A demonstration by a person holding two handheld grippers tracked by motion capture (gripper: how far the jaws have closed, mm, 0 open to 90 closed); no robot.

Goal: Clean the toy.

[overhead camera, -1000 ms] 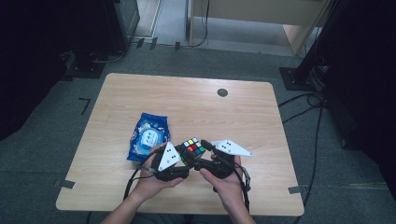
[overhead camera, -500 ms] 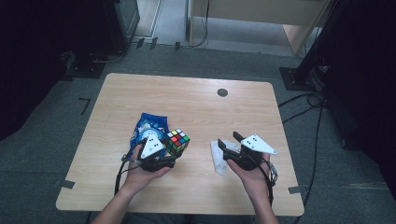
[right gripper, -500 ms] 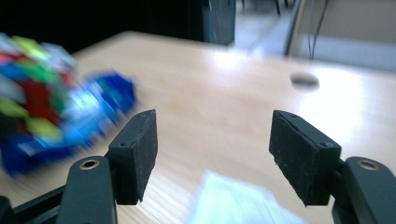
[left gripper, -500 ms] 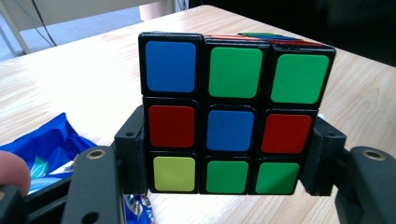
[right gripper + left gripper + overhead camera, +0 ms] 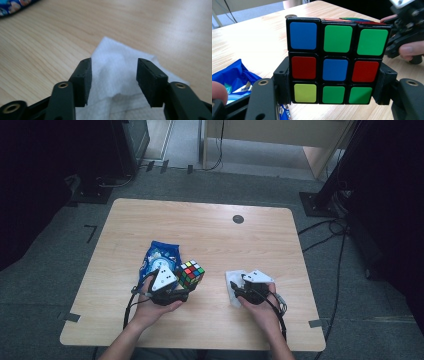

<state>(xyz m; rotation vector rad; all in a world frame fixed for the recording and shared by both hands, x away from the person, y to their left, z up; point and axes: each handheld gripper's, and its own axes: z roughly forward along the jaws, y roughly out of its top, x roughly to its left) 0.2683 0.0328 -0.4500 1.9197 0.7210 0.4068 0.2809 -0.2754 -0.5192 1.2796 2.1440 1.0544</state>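
On the near half of the wooden table (image 5: 210, 235), the left gripper (image 5: 176, 287) holds a puzzle cube (image 5: 191, 273) clamped between its jaws. In the left gripper view the pads press on the cube's (image 5: 335, 62) two sides at the level of its middle and bottom rows, and the face turned to the camera shows blue, green, red and yellow squares. The cube sits just beside a blue snack bag (image 5: 159, 257) that lies flat on the table to its left. Well apart to the right, the right gripper (image 5: 239, 289) is low over a white tissue (image 5: 232, 281). Its jaws have just been closing; in the right gripper view they stand apart on either side of a raised fold of the tissue (image 5: 120, 65), with gaps visible between pads and paper, not yet pinching it.
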